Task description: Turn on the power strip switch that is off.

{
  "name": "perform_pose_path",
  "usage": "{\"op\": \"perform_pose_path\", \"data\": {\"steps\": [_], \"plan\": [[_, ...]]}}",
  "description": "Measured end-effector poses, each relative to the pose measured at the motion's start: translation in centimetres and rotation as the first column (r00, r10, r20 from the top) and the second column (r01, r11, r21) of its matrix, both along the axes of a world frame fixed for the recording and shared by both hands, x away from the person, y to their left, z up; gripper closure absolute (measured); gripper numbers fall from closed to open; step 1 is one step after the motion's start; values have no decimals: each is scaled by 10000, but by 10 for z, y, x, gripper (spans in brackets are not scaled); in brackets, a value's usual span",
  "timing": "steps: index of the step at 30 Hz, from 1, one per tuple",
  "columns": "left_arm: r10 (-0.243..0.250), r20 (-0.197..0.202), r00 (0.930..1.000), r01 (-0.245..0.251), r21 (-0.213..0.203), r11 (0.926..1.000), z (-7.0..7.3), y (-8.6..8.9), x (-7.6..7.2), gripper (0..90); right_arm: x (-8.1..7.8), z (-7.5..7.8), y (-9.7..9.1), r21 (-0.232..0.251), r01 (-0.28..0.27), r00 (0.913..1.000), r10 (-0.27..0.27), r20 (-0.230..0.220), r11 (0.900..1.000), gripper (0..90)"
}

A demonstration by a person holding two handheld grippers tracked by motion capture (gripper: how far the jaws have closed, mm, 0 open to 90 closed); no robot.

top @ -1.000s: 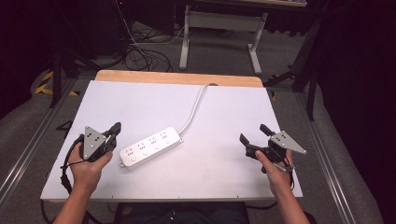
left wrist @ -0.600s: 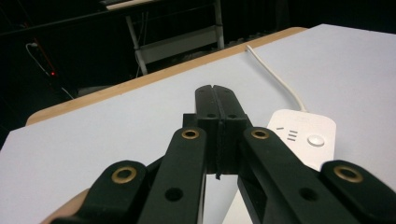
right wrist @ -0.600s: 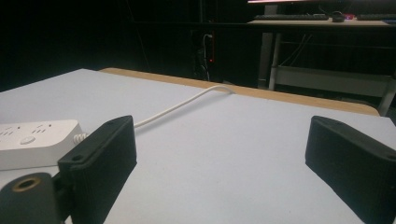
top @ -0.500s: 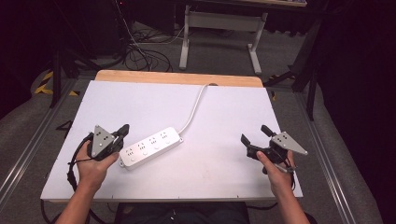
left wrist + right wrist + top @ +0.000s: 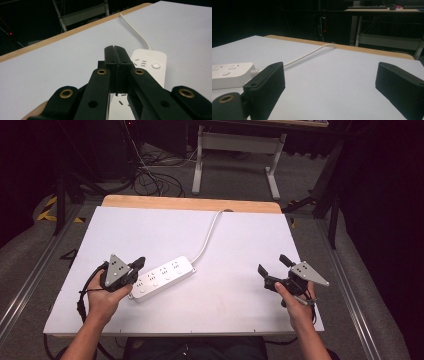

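Observation:
A white power strip (image 5: 162, 277) lies at an angle on the white tabletop (image 5: 250, 235), and its white cable (image 5: 207, 237) runs to the far edge. My left gripper (image 5: 137, 265) is shut with nothing between its jaws, its tips over the strip's near-left end. The left gripper view has the shut jaws (image 5: 115, 53) just above the power strip (image 5: 150, 66). Well right of the strip, my right gripper (image 5: 272, 264) is held open and empty. In the right gripper view its wide-apart pads (image 5: 268, 82) frame bare table, with the power strip (image 5: 229, 73) and cable (image 5: 307, 56) at left.
A wooden strip (image 5: 190, 202) borders the table's far edge. Beyond it, a metal desk frame (image 5: 235, 150) and tangled cables (image 5: 150, 175) sit on the dark floor. Metal rails (image 5: 30, 280) run along both sides of the table.
My left hand has shifted a little to the right, bringing the shut gripper over the strip's near end. The right hand has stayed still.

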State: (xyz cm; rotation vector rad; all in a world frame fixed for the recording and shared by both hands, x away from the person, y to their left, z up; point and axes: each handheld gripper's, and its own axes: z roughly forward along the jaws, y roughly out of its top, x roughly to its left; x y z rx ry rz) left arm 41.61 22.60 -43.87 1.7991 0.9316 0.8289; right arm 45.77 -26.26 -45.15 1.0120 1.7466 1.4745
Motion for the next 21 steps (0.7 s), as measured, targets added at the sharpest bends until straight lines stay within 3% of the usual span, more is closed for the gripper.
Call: {"op": "perform_pose_path", "data": {"steps": [8, 12, 21], "plan": [[-292, -611, 9977, 290, -43, 9996, 0, -1, 1, 892, 1, 0, 0, 18, 25, 10000, -25, -50, 10000, 92], [-557, -1031, 9931, 549, -105, 9984, -1, -3, 2, 894, 1, -1, 0, 41, 14, 9999, -13, -101, 10000, 92], [-1040, -1546, 9825, 1067, 94, 9943, -4, -8, 5, 896, 2, -1, 0, -46, 1, 9999, -2, -127, 10000, 92]]}}
